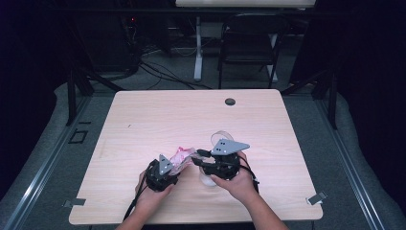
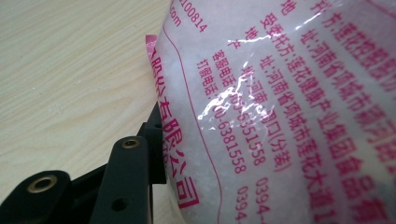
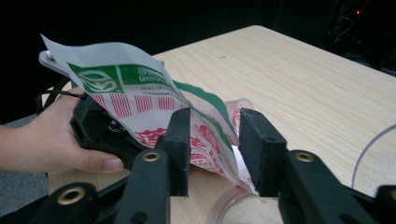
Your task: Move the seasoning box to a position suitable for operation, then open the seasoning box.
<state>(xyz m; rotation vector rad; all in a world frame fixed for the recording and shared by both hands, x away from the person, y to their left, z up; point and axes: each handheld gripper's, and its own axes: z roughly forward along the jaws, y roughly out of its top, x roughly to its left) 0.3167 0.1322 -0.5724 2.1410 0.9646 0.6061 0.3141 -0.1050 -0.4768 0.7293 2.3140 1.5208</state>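
The left gripper [image 1: 168,168] holds the soft plastic packet of white granules with pink-red and green print [image 1: 182,155]; in the left gripper view the one black jaw in sight lies pressed flat against the packet's [image 2: 280,102] glossy film. Across from it, the right gripper [image 3: 214,140] stands with its jaws apart, one on each side of the packet's [image 3: 154,100] torn top edge. Neither pad pinches the film, so I judge this a loose bracket and not a hold.

Just under those jaws sits a clear round plastic container [image 3: 233,205], with a second clear rim [image 3: 369,149] at the edge of the right gripper view. All of this lies near the front edge of the pale wooden table [image 1: 158,110], slightly right of its middle.

The packet will likely handle as a limp, shifting load: the granules slump wherever it tilts, and the film looks slick and creases easily. A pinch on the flat empty film near the opened top should bite best; the full belly would bulge and slip.

Its print is dense pink-red characters on a translucent white body, with a green and white band at the top.
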